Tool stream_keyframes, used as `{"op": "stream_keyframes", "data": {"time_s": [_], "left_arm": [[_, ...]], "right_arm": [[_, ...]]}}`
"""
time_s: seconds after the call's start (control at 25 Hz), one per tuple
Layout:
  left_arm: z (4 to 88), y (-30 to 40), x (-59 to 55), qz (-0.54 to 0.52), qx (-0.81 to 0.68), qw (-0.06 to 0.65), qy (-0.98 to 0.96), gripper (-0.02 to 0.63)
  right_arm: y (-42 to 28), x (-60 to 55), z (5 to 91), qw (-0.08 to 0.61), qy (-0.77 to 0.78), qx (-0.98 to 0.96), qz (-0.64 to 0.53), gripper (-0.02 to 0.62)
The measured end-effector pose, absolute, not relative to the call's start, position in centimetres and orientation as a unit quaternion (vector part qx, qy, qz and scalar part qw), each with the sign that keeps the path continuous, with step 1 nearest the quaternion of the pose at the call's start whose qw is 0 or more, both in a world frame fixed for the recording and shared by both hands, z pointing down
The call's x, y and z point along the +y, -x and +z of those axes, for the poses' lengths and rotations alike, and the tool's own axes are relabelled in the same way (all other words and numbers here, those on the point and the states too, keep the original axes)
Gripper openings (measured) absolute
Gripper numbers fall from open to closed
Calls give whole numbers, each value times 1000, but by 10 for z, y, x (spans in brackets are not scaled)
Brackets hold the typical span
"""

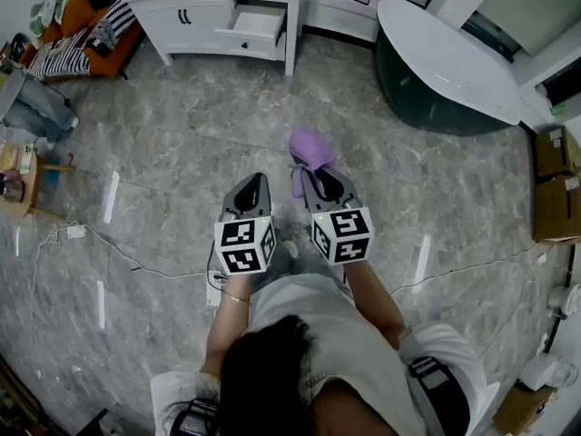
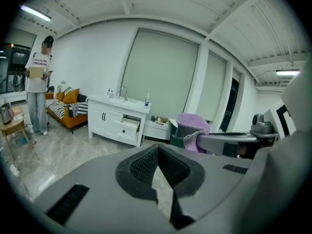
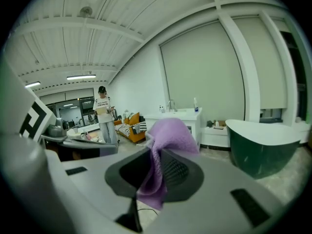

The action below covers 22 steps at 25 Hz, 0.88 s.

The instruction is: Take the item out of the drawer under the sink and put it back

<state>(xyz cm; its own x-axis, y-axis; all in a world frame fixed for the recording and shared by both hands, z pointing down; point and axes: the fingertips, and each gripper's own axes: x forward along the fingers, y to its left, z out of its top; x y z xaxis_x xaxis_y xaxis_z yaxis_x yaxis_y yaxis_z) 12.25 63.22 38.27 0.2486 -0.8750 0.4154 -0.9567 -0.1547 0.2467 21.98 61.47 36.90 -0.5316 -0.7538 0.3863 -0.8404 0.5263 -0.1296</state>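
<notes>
The white sink cabinet [image 1: 168, 14] stands at the far side of the grey marbled floor [image 1: 182, 134]. The white drawer [image 1: 259, 24] at the cabinet's right end is pulled open. Well short of the cabinet, out on the open floor, the left gripper [image 1: 253, 183] has its jaws together with nothing between them. Just right of it, and as far from the cabinet, the right gripper [image 1: 322, 182] is clamped narrowly on the soft purple cloth [image 1: 310, 148]. The cloth bunches up above the jaw tips and hangs in a loose tail below the pads. To the right of the cabinet sits a dark green tub with a white top [image 1: 454, 62].

The step in hand looks like carrying the cloth back to the drawer. The cloth is limp and seems held by a single fold, so the pinch should stay firm for the whole walk. Approach the cabinet from its front and bring the right gripper over the open drawer. Lower it until the hanging tail is inside, behind the front panel, and only then let go. A corner left draped over the edge could jam the drawer. The empty left gripper, with its jaws together, would make a good blunt pusher for closing it.
</notes>
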Motion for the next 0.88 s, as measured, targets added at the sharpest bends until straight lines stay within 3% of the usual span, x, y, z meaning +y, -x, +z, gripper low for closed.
{"op": "stream_keyframes", "data": {"time_s": [0.88], "left_arm": [[396,-118,580,95,-592,237,-765,5]], "right_arm": [[-202,568,377,154,-467,-860,138,72]]}}
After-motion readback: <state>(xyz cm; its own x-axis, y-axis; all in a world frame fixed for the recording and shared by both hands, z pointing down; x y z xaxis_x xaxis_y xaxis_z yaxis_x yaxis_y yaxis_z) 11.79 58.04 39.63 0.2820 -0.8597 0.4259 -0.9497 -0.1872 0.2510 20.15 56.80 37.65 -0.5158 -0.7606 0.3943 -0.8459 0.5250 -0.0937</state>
